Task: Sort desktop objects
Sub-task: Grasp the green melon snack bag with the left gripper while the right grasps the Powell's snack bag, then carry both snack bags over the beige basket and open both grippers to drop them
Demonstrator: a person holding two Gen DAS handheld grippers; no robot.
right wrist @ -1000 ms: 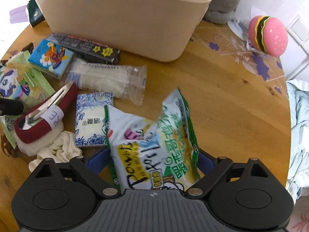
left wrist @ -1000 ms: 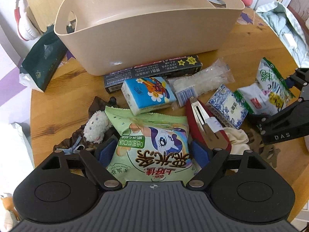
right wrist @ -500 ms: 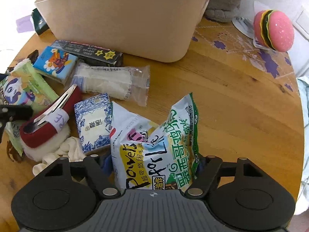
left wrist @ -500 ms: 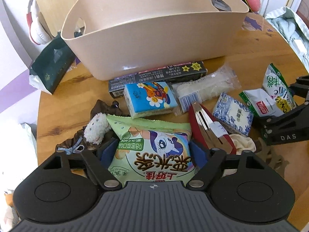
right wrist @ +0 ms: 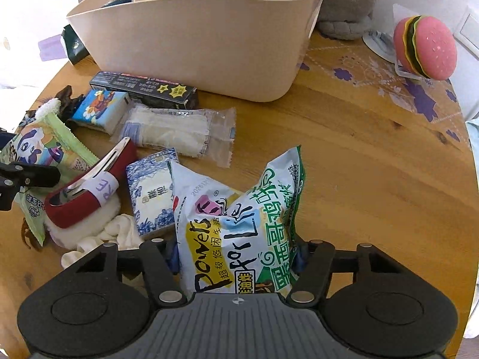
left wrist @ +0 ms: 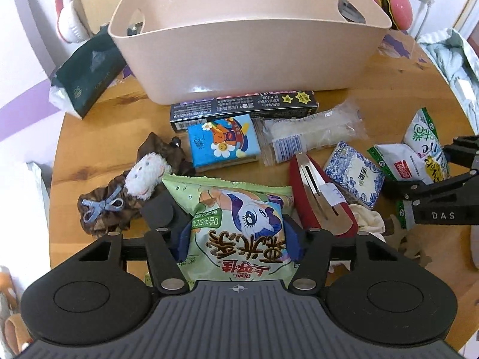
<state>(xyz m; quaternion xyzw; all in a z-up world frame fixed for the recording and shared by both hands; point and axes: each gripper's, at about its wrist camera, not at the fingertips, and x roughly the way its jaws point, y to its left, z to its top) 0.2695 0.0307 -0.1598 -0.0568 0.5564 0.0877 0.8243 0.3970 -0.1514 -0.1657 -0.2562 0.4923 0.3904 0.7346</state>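
Both grippers have closed in since a second ago: the left gripper (left wrist: 238, 240) now pinches the green pony snack bag (left wrist: 236, 227), the right gripper (right wrist: 236, 254) squeezes the white-green crisp packet (right wrist: 239, 227), both lifted slightly near the beige basket (left wrist: 248, 45) on the wooden table (right wrist: 374, 164).

A pink burger toy (right wrist: 426, 49) sits beside a grey plush cat (right wrist: 347, 3) on the wooden table (right wrist: 374, 137).
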